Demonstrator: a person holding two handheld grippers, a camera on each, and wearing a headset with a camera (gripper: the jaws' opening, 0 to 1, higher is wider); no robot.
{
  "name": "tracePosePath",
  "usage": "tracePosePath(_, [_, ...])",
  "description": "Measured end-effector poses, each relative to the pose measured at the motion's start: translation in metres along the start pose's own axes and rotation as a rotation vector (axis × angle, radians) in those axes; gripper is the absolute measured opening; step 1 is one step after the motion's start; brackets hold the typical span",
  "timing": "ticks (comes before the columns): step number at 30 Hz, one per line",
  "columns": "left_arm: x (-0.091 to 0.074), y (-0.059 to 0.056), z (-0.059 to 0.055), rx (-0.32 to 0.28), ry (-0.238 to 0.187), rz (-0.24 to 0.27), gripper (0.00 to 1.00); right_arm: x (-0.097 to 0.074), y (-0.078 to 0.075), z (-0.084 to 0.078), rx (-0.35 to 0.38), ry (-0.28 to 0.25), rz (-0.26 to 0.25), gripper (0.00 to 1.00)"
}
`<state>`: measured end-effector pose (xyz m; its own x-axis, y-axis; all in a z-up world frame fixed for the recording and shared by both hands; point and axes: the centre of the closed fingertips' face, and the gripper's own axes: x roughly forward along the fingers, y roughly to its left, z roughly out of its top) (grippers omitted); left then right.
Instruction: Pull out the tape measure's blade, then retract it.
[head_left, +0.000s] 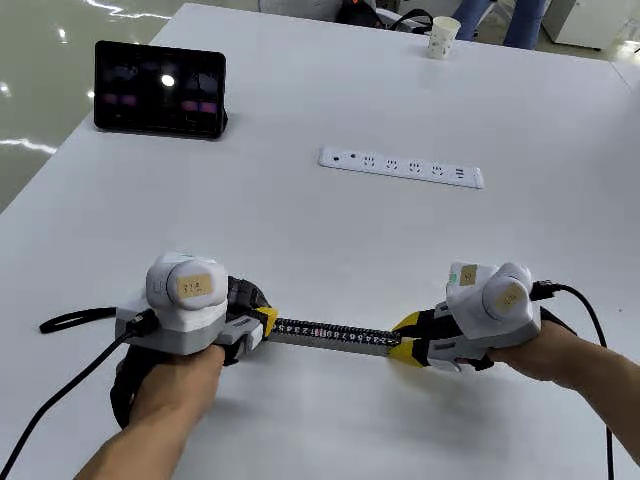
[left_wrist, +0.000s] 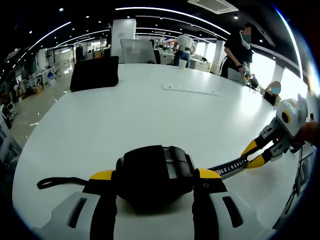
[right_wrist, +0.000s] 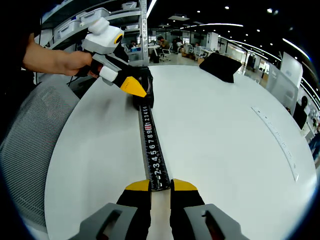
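Note:
My left gripper (head_left: 262, 322) is shut on the black tape measure case (left_wrist: 155, 172), which sits between its yellow-tipped fingers (left_wrist: 102, 175) just above the white table. The dark numbered blade (head_left: 335, 333) runs out of the case to the right, low over the tabletop. My right gripper (head_left: 405, 336) is shut on the blade's end (right_wrist: 159, 182), with a yellow fingertip (right_wrist: 184, 185) on each side of it. In the right gripper view the blade (right_wrist: 150, 145) stretches away to the case (right_wrist: 145, 85) held by the left gripper (right_wrist: 131, 86).
A white power strip (head_left: 400, 167) lies across the middle of the table (head_left: 330, 230). A dark tablet (head_left: 160, 88) stands at the back left and a paper cup (head_left: 442, 36) at the far edge. A black strap (head_left: 75, 319) trails left of the case. Cables hang from both grippers.

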<state>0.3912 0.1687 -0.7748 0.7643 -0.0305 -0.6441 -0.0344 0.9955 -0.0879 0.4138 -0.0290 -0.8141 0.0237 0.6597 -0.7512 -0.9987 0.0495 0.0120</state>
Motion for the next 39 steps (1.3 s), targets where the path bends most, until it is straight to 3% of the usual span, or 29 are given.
tracePosePath(39, [-0.001, 0.001, 0.0, -0.009, 0.004, -0.007, 0.56, 0.028, 0.005, 0.032, -0.01, -0.041, 0.017, 0.11])
